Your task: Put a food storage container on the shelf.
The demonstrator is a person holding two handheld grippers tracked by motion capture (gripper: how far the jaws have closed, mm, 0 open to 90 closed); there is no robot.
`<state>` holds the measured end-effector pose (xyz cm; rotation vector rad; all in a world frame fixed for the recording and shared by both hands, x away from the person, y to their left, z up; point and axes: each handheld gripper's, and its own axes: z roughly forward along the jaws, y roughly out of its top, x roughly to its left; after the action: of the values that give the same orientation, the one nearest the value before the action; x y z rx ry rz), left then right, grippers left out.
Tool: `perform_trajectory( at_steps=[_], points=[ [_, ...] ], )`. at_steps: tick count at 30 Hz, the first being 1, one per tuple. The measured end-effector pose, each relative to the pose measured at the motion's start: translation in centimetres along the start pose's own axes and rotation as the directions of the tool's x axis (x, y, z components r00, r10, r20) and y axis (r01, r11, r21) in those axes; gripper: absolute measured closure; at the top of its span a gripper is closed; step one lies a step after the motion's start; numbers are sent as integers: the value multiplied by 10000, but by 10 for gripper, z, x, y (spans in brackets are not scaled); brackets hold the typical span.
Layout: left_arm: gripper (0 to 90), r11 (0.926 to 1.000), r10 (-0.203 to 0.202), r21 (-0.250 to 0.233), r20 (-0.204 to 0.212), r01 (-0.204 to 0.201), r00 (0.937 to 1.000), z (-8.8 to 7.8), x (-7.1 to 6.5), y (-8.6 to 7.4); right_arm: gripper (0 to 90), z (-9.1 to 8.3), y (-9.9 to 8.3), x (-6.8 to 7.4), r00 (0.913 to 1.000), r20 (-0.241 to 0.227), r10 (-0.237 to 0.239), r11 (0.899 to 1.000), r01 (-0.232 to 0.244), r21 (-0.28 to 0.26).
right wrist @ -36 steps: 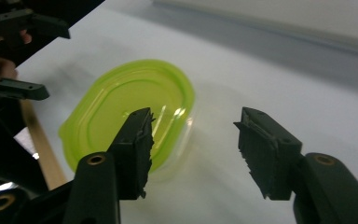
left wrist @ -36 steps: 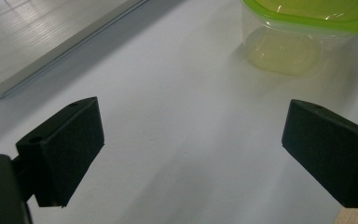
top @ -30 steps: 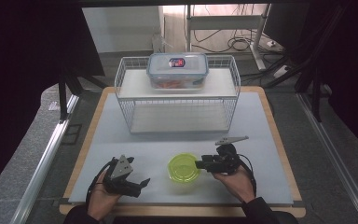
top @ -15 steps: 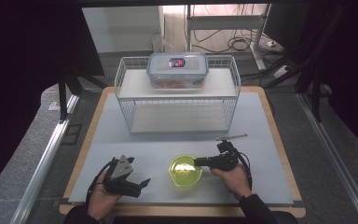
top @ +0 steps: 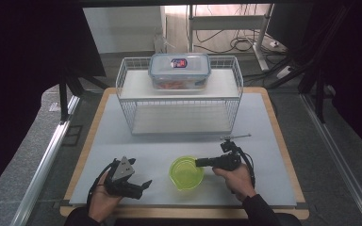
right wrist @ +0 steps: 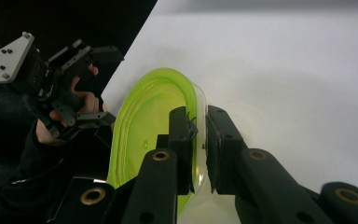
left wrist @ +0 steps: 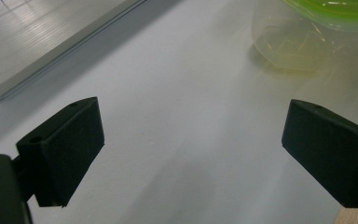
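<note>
Right gripper, jaws clamped on the rim of the green bowl at the table's near centre; its far wall is cropped in the left gripper view. Left gripper, jaws apart, hovers beside it, empty.

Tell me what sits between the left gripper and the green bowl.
Nothing: in the high view, only bare white tabletop separates the open left gripper from the translucent green plastic bowl.
</note>
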<state>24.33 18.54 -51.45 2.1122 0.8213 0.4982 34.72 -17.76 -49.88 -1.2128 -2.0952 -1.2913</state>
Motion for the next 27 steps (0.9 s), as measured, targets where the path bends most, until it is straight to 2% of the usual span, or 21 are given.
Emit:
perform_trajectory(
  at_steps=[1, 8, 12, 27],
  points=[
    [49, 10000, -58, -37, 35, 58, 10000, 0, 0, 0, 820, -2, 1, 0, 9998, -154, 81, 9999, -83, -93],
    [46, 9994, -316, -107, 127, 318, 9994, 0, 2, -1, 819, -9, 8, 4, 9998, -201, -37, 9991, 29, -411],
    [46, 9997, -248, -42, 142, 249, 9996, 0, 2, -1, 818, -15, 15, 8, 9998, -163, -145, 9976, 134, -673],
    [50, 9999, -164, 47, 147, 164, 9998, 2, 1, -1, 819, -29, 38, 19, 9989, -279, -384, 9934, 352, -1092]
  ],
)
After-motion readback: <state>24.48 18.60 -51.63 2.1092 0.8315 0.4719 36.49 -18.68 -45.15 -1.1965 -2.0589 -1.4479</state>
